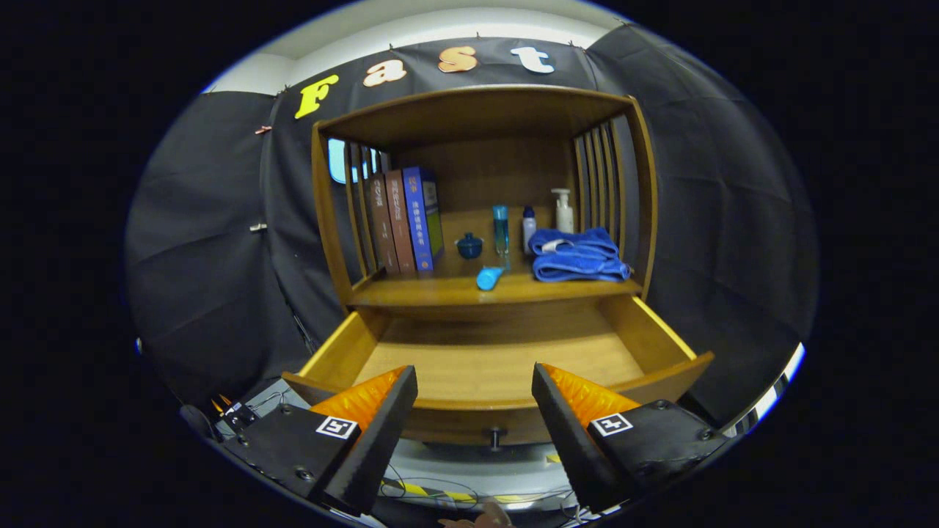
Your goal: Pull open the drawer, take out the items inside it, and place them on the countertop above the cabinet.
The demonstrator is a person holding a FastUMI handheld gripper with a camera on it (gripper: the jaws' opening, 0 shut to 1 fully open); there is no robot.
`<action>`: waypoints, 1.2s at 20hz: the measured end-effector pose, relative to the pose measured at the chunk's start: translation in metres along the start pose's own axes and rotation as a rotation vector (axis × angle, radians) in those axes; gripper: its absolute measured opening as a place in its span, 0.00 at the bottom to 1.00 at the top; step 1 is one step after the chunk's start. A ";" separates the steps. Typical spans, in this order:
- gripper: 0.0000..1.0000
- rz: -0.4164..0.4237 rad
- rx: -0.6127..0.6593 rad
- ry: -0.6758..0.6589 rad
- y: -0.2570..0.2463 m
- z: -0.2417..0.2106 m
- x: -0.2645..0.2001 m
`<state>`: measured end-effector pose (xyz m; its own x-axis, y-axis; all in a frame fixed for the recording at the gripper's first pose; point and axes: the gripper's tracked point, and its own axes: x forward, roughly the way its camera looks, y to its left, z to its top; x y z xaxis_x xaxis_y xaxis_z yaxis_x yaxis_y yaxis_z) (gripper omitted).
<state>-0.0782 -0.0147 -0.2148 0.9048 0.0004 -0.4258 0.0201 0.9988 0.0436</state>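
Drawer [499, 367] was pulled fully out below the countertop [440, 291], its wooden floor showing bare. Gripper [475, 381] sat spread wide, gripping nothing, fingers just short of the drawer's front edge, knob [496, 438] between them and lower. On the countertop: towel [579, 255] at right, blue tube [489, 278] lying near the front edge, small jar [469, 246], tall bottle [501, 229], two bottles behind it, books [403, 220] upright at left.

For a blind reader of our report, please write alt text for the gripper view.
A wooden drawer stands pulled open and looks empty, just beyond the open tool. On the countertop above it sit books, a small blue jar, bottles, a folded towel and a light blue bottle lying down.
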 end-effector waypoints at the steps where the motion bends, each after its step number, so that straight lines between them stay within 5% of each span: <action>1: 1.00 -0.004 0.009 0.023 -0.001 -0.014 0.003; 7: 1.00 -0.021 0.037 0.127 -0.008 -0.069 0.031; 24: 0.98 -0.059 0.023 0.185 -0.009 -0.059 0.079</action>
<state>-0.0317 -0.0204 -0.3027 0.8084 -0.0469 -0.5867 0.0819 0.9961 0.0332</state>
